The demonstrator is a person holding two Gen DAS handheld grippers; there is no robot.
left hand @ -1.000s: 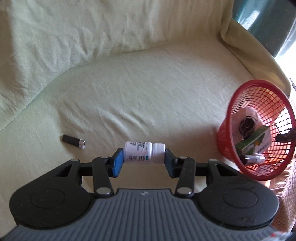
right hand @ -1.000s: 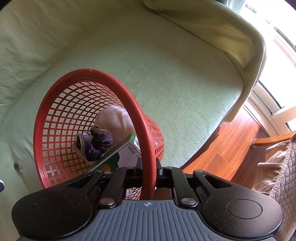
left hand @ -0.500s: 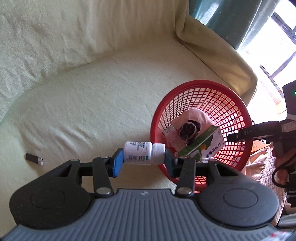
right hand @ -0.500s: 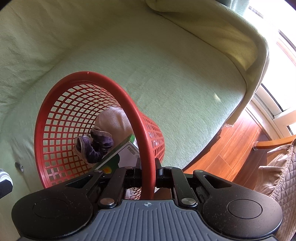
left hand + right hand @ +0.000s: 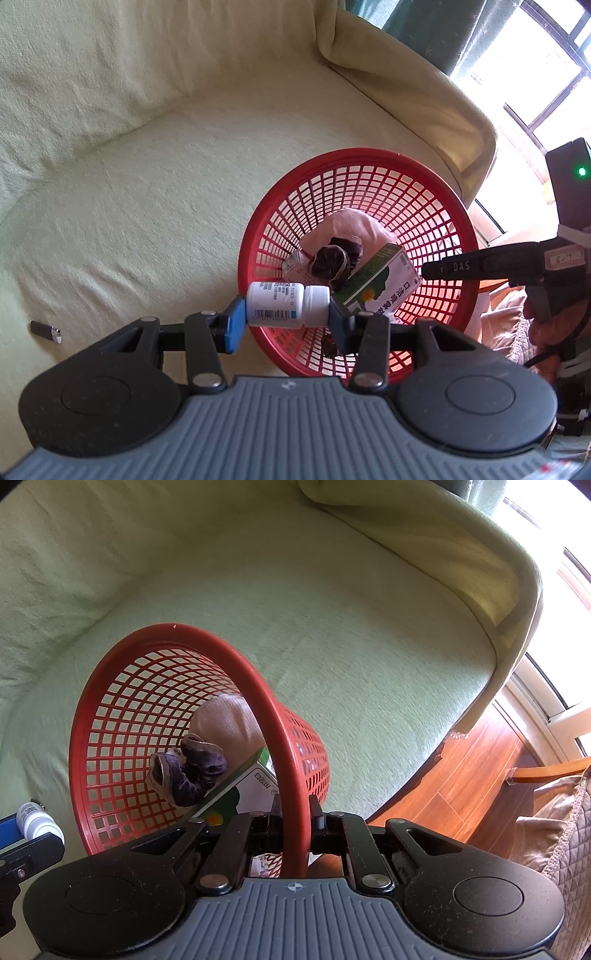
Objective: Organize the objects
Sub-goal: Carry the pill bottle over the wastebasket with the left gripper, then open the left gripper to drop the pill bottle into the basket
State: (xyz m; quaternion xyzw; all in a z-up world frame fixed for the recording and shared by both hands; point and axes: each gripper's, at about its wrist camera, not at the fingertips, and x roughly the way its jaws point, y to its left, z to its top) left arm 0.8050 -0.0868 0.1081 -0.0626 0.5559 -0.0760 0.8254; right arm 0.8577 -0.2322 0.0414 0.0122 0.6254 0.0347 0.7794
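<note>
While the left tongs (image 5: 287,320) clamp the white pill bottle (image 5: 287,305) end to end, base against the blue pad and cap against the dark one, the bottle lies level over the near-left rim of the red basket (image 5: 436,192), near the lower middle of the left wrist view. The jaws stand partly apart, only as wide as the bottle is long. The right tongs (image 5: 294,821) are pinched nearly shut on the basket's rim at the bottom centre of the right wrist view, holding the basket tipped with its mouth toward the left tongs; their black finger shows at the right edge of the left wrist view. Inside the basket sit a green and white medicine box (image 5: 380,282), a dark bundle of cloth (image 5: 334,262) and a pale pink cloth (image 5: 351,229). A likely trouble from here: released now, the bottle may strike the rim or the slanted box and roll out onto the pale green sofa cover (image 5: 147,192), because it hangs over the edge rather than the middle. Should the right grip slip on the thin rim, the tilted basket could swing back and spill. A small dark lighter-like object (image 5: 46,331) lies well apart at the left edge, not yet collected.
</note>
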